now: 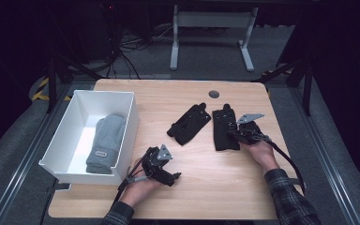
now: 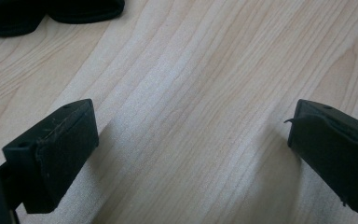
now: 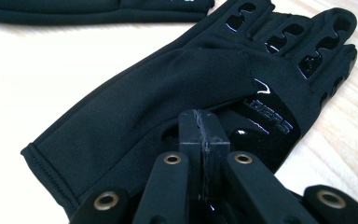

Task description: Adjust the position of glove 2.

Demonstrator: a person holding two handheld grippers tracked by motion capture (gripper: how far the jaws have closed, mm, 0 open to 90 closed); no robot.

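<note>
The white bin (image 1: 122, 123) serves as the landmark, standing at the left edge of the wooden table (image 1: 201, 187); inside it, toward its near right corner, lies a grey mitten (image 1: 105, 143), flat on the bin floor. Just right of the bin's near corner, the left gripper (image 1: 174, 176) rests low over bare wood in the person's left hand (image 1: 140, 185); in the left gripper view its jaws stand wide apart with nothing between them, only table grain beneath. Farther right of the bin, past the middle of the table, a black glove (image 1: 189, 123) lies slanted, fingers pointing away from the person; it is untouched. Just beside that one, still farther from the bin, a second black glove (image 1: 225, 130) lies straighter, cuff toward the person; the two gloves sit close together. At this second glove's right edge the right gripper (image 1: 238, 135) meets it, carried by the right hand (image 1: 261, 151); in the right gripper view (image 3: 203, 133) its jaws are pressed together directly over the glossy printed palm (image 3: 265, 126); whether a fold of fabric is pinched between them cannot be told.
</note>
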